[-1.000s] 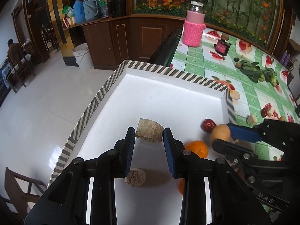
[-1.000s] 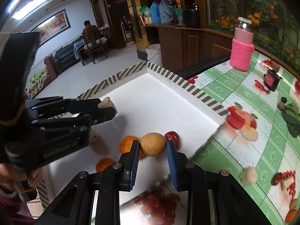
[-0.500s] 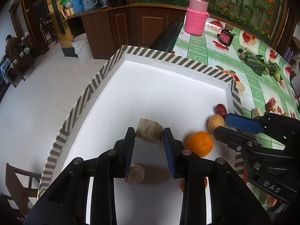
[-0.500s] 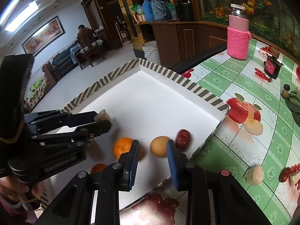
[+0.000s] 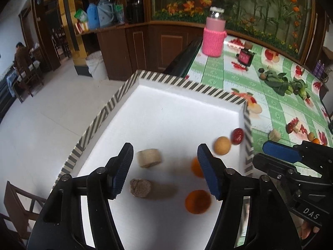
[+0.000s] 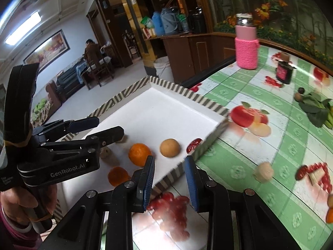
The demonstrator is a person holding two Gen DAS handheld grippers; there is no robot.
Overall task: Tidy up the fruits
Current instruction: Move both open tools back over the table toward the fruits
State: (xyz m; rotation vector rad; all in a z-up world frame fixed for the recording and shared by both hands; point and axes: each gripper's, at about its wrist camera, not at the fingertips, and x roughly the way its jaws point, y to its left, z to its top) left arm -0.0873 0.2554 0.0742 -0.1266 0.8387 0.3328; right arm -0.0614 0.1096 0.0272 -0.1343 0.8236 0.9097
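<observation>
Both fruits that were pinched a second ago are now lying in the white tray (image 5: 183, 112): the pale cylinder piece (image 5: 149, 158) is dropping clear of the left gripper (image 5: 165, 171), whose jaws are opening with that piece below and between them, untouched by the pads. Just nearer the camera a darker brown piece (image 5: 140, 188) is resting on the tray floor. The right gripper (image 6: 169, 184) is standing part open and empty, having let go of the round tan fruit (image 6: 170, 147), and it is now hanging over the tray's striped near edge rather than over the floor of the tray.

Inside the tray, the tan fruit is sitting between an orange (image 6: 139, 154) and a red date (image 6: 194, 143), the date nearly touching the striped wall (image 6: 208, 141). A second orange (image 6: 118, 176) is lying closer to the left gripper.

What is left to gather seems to lie out on the green tablecloth (image 6: 239, 145): another pale piece (image 6: 263, 171) is sitting ahead and to the right of the right gripper, well outside the tray, so the right hand is plainly the nearer one. Its ends look flat, but blur hides which way its axis is running. Open cloth is surrounding it, giving free room for approach; the tray wall is the only edge to clear on the way back.
</observation>
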